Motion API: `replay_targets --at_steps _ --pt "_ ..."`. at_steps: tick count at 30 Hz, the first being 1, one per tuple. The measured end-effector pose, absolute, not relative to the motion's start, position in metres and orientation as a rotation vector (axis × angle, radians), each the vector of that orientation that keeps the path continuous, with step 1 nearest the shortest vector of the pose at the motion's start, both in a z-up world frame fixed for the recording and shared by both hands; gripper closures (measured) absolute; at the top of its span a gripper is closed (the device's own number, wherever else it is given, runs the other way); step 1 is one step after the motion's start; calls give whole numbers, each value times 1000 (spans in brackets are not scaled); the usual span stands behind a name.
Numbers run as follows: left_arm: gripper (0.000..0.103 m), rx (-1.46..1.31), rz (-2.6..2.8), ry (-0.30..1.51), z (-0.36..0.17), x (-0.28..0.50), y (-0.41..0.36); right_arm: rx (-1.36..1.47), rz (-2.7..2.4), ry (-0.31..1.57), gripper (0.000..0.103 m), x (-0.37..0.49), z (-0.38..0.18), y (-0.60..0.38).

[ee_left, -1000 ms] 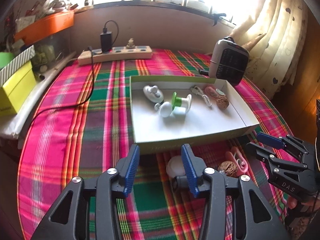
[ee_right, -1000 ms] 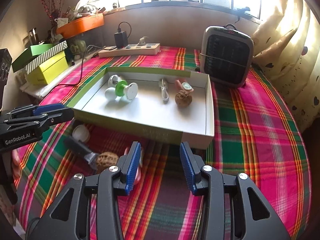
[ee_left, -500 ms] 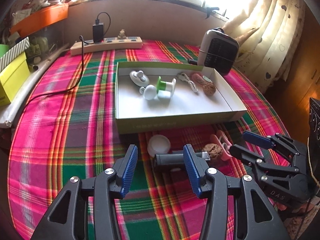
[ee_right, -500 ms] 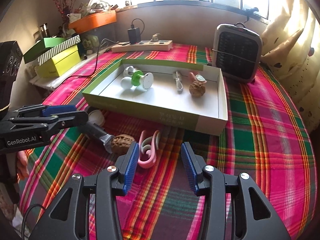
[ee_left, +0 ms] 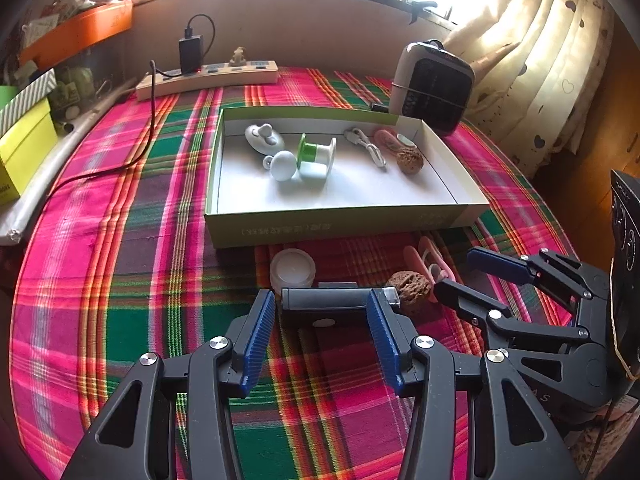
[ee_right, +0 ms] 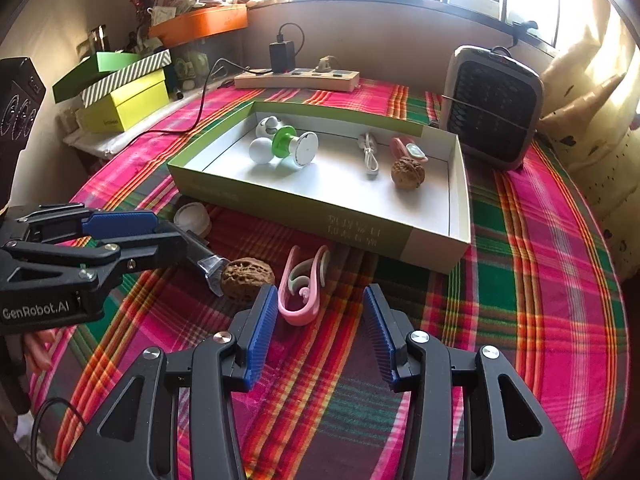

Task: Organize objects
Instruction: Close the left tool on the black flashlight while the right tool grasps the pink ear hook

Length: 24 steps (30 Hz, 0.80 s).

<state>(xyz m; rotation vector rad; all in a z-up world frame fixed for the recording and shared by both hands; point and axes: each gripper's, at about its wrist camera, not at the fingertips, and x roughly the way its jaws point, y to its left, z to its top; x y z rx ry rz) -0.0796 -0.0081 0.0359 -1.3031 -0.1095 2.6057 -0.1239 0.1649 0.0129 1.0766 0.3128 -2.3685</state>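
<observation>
A shallow green-walled box (ee_left: 344,224) (ee_right: 460,196) on the plaid cloth holds a walnut (ee_right: 407,173), a white cable, a green spool and white knobs. In front of it lie a dark bar-shaped tool (ee_left: 324,302) (ee_right: 200,250), a white round lid (ee_left: 292,270) (ee_right: 193,218), a loose walnut (ee_left: 410,286) (ee_right: 247,274) and a pink clip (ee_left: 430,260) (ee_right: 305,286). My left gripper (ee_left: 322,308) is open, its fingers on either side of the dark tool. My right gripper (ee_right: 320,318) is open, just short of the pink clip.
A grey heater (ee_left: 434,88) (ee_right: 494,110) stands behind the box's right end. A power strip (ee_left: 208,76) with a charger lies at the back. Green and yellow boxes (ee_right: 120,88) are stacked at the left edge.
Both grippers have pulled back from the box and lowered. The left one now straddles the dark tool; the right one has come close to the pink clip. Both stayed open.
</observation>
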Motion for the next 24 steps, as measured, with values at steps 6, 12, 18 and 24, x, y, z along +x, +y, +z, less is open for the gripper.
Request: replay_targets --at_steps 6,12,18,24 --pt "56 -1319 2603 -103 35 -79 -4 1071 -2351 318 57 -127 13 164" --pt "53 -1330 2597 -98 35 -80 1 1071 -2349 322 57 -128 13 165" --pt "53 -1341 2590 -99 35 -79 4 1075 -2382 348 57 -129 14 166" --pt "53 -1344 2583 -105 33 -79 3 1077 -2395 368 57 -131 15 166"
